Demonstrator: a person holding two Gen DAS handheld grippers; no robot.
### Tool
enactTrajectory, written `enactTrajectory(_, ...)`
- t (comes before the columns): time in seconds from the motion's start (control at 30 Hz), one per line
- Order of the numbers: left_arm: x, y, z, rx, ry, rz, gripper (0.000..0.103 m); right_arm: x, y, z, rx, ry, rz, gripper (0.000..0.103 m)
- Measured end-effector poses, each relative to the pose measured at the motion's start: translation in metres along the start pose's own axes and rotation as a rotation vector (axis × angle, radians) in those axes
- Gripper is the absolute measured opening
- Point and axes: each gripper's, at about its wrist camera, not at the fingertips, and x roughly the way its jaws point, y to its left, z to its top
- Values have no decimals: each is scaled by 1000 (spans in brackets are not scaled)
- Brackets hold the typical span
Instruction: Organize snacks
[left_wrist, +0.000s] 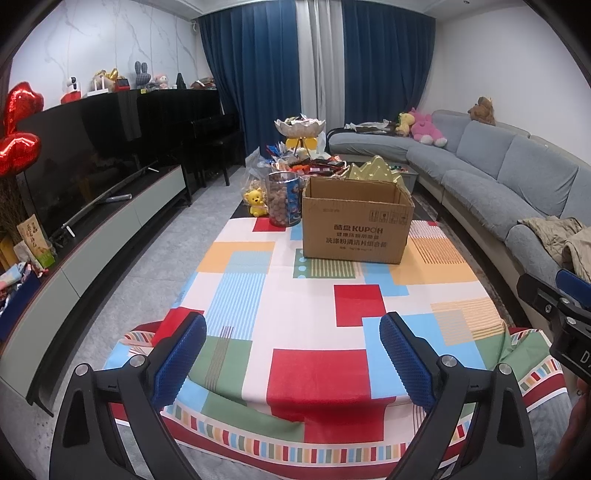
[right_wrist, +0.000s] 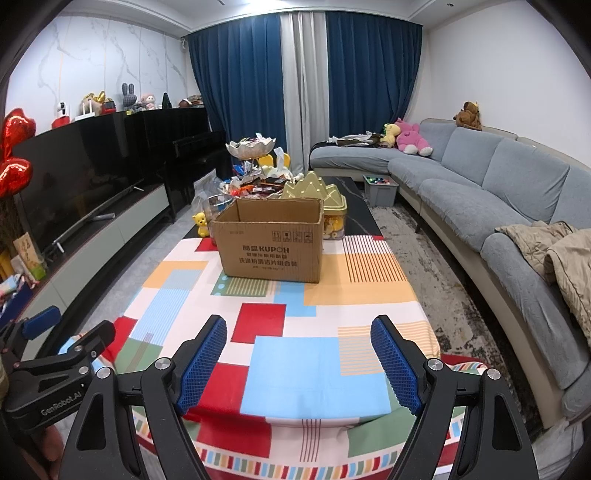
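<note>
— From my end the box (right_wrist: 271, 242) looks like plain matt cardboard, on a smooth printed cloth (right_wrist: 332, 295).

— Agreed. My pads (left_wrist: 404, 363) are blue, knobbly, maybe rubber. The sofa (right_wrist: 480, 192) is nubby grey fabric, the TV (left_wrist: 85, 166) glossy black, the balloon (left_wrist: 16, 147) shiny red foil.

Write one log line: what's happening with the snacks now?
left hand-held gripper open | right hand-held gripper open | cardboard box open | snacks untouched

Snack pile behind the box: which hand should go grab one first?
Probably the left. The snack pile and the clear jar sit behind the cardboard box toward its left side. The gold tin stands behind its right side. Both left gripper and right gripper hover open, empty, equally far back.
</note>
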Motion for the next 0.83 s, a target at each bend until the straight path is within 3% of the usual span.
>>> enactTrajectory(0.83, 2, 1, 1, -1, 2, -10, 96, 0, -1, 2, 1, -2, -1, 81)
